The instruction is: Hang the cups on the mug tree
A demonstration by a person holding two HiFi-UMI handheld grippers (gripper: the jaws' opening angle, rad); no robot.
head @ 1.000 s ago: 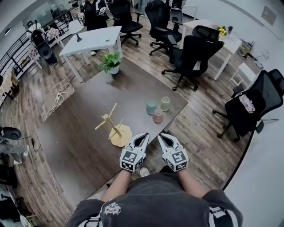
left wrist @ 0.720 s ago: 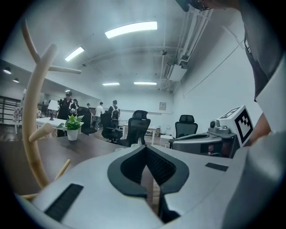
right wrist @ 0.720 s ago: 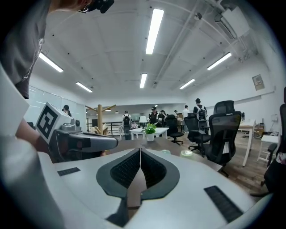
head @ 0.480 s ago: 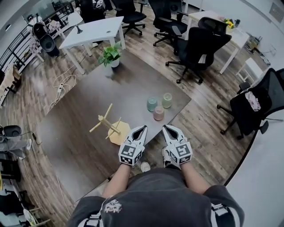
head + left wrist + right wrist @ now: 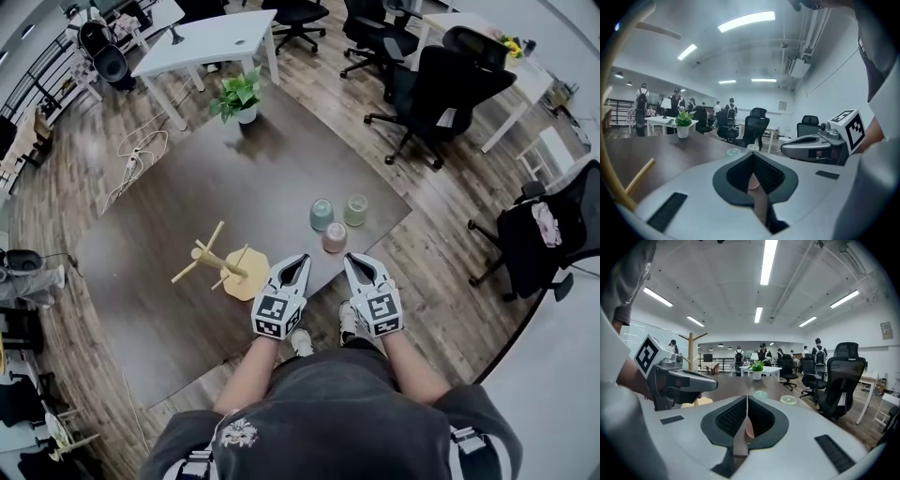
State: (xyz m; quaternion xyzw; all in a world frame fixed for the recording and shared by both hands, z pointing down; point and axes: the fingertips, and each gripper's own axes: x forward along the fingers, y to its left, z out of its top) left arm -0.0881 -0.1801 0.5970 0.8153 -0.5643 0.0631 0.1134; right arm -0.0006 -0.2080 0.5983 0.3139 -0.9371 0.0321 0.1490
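Observation:
A wooden mug tree (image 5: 221, 266) stands on the near part of the dark table (image 5: 187, 216), with its pegs bare. Three cups stand upside down in a cluster to its right: a blue-green cup (image 5: 322, 214), a green cup (image 5: 355, 209) and a pink cup (image 5: 334, 237). My left gripper (image 5: 302, 259) is shut and empty at the table's near edge, just right of the tree's base. My right gripper (image 5: 351, 259) is shut and empty beside it, just short of the pink cup. In the right gripper view the blue-green cup (image 5: 760, 394) and the green cup (image 5: 789, 400) lie ahead.
A potted plant (image 5: 240, 94) stands at the table's far end. Black office chairs (image 5: 441, 84) stand beyond the right corner, and another chair (image 5: 553, 230) at the far right. A white desk (image 5: 211, 42) is behind, with cables (image 5: 131, 159) on the floor to the left.
Both grippers have come forward from over the floor to the table's near edge, closer to the cups and the tree's base. They stay shut.

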